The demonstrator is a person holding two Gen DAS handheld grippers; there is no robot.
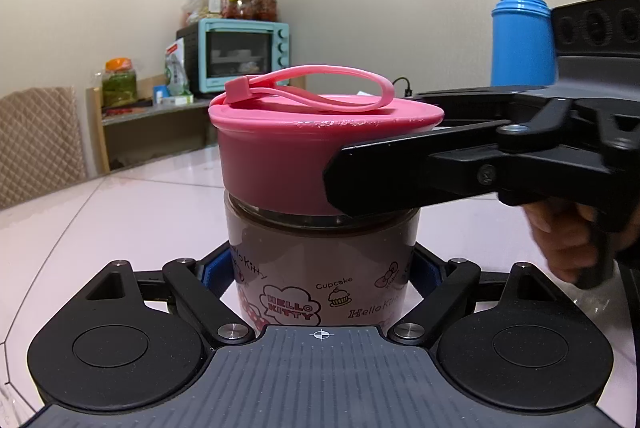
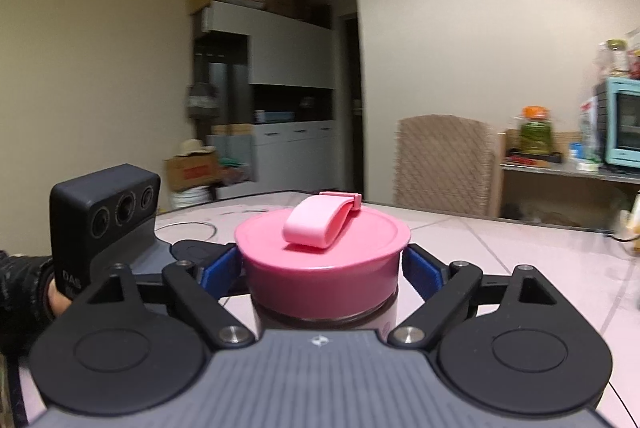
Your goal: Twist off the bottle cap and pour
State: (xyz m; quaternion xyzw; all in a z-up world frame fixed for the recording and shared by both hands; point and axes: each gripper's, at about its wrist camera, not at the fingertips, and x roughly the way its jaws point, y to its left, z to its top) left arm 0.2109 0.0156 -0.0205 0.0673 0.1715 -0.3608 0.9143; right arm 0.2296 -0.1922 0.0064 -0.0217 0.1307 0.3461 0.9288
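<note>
Pale table (image 1: 120, 204) open around; left gripper (image 1: 320, 268) clamps bottle (image 1: 320, 248); right gripper (image 2: 322, 268) apparently slack around cap (image 2: 320, 268).

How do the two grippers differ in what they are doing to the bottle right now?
The left gripper is clamped on the bottle's printed body, low down; the right gripper sits higher, at the pink cap. The left's pads press the glass; the right's blue pads stand slightly off the cap. Both straddle the same upright bottle.
</note>
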